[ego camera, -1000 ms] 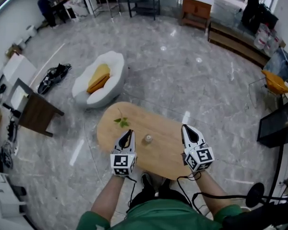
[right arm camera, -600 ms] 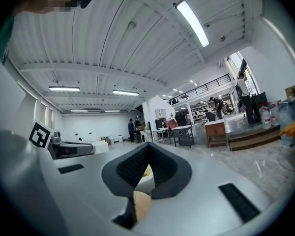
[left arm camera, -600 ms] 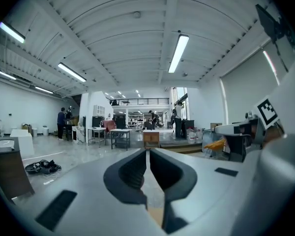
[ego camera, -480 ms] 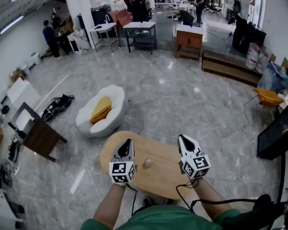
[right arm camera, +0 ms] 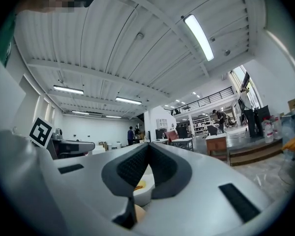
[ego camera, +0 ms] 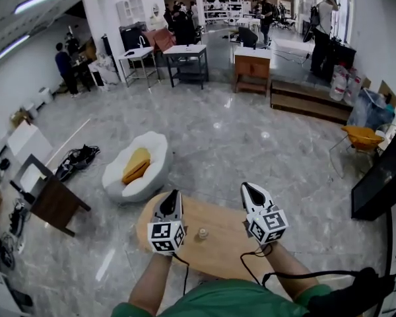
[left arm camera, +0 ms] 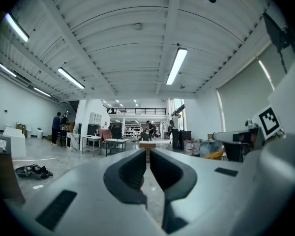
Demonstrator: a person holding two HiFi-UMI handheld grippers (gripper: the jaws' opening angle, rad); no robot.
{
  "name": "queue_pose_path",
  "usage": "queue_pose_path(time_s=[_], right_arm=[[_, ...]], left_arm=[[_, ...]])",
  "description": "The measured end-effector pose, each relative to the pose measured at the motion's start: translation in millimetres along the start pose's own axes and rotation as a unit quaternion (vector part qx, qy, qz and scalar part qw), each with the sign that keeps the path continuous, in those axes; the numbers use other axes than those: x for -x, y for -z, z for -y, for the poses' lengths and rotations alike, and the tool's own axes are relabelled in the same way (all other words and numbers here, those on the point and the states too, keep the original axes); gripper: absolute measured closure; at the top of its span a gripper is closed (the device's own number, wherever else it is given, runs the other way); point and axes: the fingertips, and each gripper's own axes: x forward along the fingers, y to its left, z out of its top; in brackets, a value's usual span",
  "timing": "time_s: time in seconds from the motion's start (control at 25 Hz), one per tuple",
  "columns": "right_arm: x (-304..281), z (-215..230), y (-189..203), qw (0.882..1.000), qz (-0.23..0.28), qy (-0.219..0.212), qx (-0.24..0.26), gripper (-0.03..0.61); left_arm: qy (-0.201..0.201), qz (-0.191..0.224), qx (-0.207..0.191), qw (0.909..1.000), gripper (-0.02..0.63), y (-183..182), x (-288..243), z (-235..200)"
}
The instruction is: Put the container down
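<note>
Head view: a small container [ego camera: 202,232] stands alone on the oval wooden bench [ego camera: 214,256], seemingly already set down. The left gripper [ego camera: 174,194] and right gripper [ego camera: 248,187] hover either side, apart from it, jaws closed, holding nothing.

**Where the three cams sit**

Head cam is up high, tilted forward and steeply down. The table [ego camera: 218,256] is close below, with the left gripper [ego camera: 173,193] and right gripper [ego camera: 247,187] near the bottom edge. Each gripper cam sits right behind its own jaws, super close, facing out level, so the ceiling [left arm camera: 137,58] fills the top half. The left cam catches the right gripper at its right edge, and the right cam catches the left one at its left edge. All three share the far cabinet [ego camera: 253,66]. Head and right cams also share the white chair [ego camera: 137,167].
</note>
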Motion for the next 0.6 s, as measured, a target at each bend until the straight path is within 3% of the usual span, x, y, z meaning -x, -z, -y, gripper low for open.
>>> queue_pose_path(time_s=[0.6], right_arm=[[-3.0, -6.6, 2.8, 1.000, -0.007, -0.004, 0.009, 0.566]], left_arm=[[0.014, 0.001, 0.005, 0.9999, 0.575, -1.3, -0.9, 2.5]])
